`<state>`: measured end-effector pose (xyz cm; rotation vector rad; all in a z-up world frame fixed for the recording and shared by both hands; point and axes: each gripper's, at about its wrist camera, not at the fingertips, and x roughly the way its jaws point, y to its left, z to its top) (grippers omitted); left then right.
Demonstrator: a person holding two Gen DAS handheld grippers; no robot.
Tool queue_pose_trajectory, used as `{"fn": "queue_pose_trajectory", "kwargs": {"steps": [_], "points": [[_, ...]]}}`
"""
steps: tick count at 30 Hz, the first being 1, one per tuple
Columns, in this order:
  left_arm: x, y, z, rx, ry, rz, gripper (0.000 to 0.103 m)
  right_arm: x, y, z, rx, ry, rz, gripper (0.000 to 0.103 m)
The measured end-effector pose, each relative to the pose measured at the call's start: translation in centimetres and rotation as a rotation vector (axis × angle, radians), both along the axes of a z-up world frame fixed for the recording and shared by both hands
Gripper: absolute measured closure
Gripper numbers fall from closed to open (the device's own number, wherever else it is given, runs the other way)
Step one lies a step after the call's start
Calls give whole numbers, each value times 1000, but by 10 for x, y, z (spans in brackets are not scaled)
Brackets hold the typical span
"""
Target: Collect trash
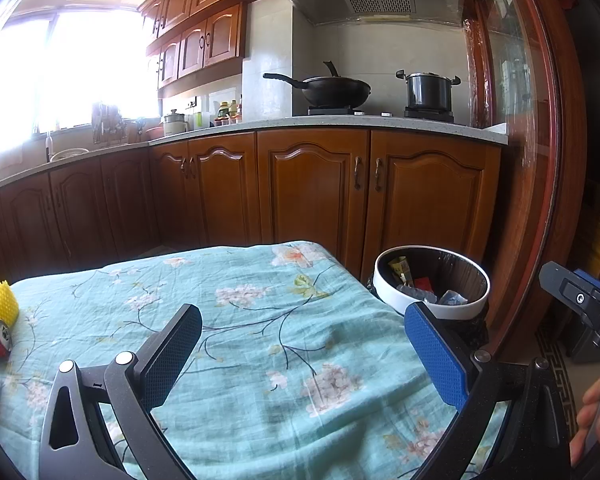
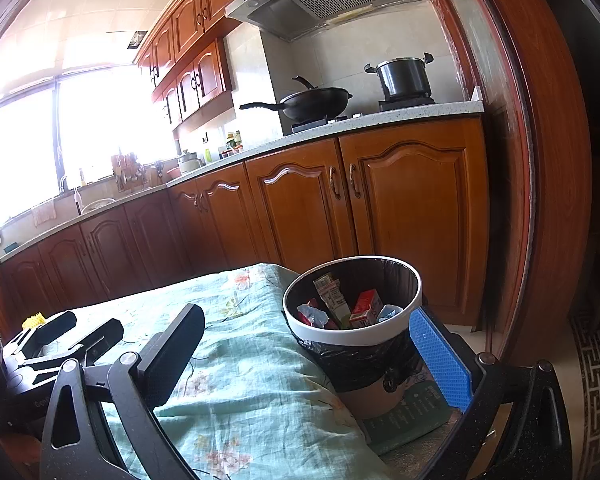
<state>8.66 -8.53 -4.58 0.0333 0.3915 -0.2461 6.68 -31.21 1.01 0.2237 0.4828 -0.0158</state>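
Beside kitchen cabinets [image 1: 312, 184], floral tablecloth [image 1: 284, 320], perhaps rumpled.

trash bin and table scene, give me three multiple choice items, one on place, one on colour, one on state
1. Where does the bin stand?
A. off the table's right edge
B. on the stove
C. in the middle of the table

2. What colour is the foam net on the cloth?
A. purple
B. yellow
C. black

3. How is the left gripper?
A. shut on a can
B. shut on nothing
C. open, holding nothing

Key: 1 A, the bin sits beside the right edge of the cloth, lower than it. 2 B, the net at the table's far left is bright yellow. 3 C, the fingers stand wide apart with only cloth between them.
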Motion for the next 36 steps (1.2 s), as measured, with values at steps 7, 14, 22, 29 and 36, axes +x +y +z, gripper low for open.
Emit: {"fn": "queue_pose_trajectory", "kwargs": {"steps": [7,14,22,29,36], "points": [[1,-1,0,1,2,-5,1,0,0,1,4,-1,1,0],[1,-1,0,1,5,-9,1,1,0,1,8,-2,1,0],[3,-3,0,3,14,-11,1,2,1,1,15,3,0,0],[3,-5,1,8,17,-17,1,7,0,0,22,12,0,0],[4,-7,3,3,34,-27,1,9,0,0,23,22,-1,0]]}}
